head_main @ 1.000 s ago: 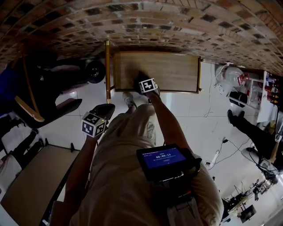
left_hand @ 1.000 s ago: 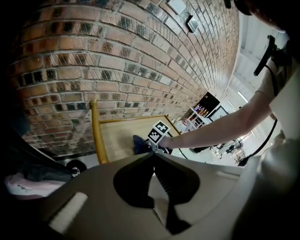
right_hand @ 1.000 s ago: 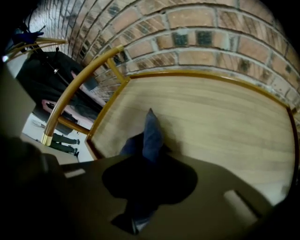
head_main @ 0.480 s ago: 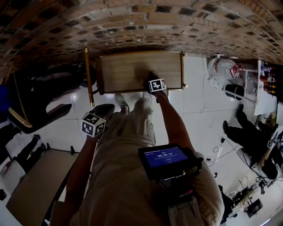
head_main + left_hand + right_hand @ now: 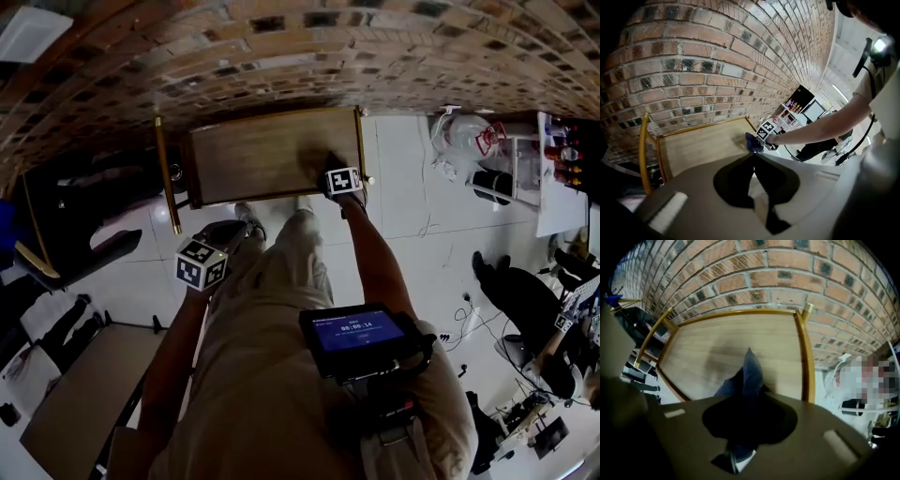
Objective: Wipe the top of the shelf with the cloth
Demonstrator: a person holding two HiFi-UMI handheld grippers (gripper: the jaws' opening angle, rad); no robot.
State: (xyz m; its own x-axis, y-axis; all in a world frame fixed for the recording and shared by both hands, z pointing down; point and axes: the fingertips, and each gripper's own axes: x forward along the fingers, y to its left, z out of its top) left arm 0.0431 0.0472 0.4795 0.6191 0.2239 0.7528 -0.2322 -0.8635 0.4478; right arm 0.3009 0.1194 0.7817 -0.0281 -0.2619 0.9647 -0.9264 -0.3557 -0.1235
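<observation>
The right tongs [image 5: 746,397] are closed on the blue cloth [image 5: 751,371], which lies on the shelf [image 5: 253,150] top near its front right corner. The left tongs [image 5: 752,157] are closed, empty, apart from the shelf.

Right gripper [image 5: 323,165] outstretched, clamped; left gripper [image 5: 752,157] back, jaws together.

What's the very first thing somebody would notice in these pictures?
Probably the big brick wall across the top of the head view, with the wooden shelf top standing right against it. Next comes the dark blue cloth, pinched in the right gripper and lying on the shelf top near its right front edge. The left gripper hangs well away from the shelf, shut and empty.
</observation>
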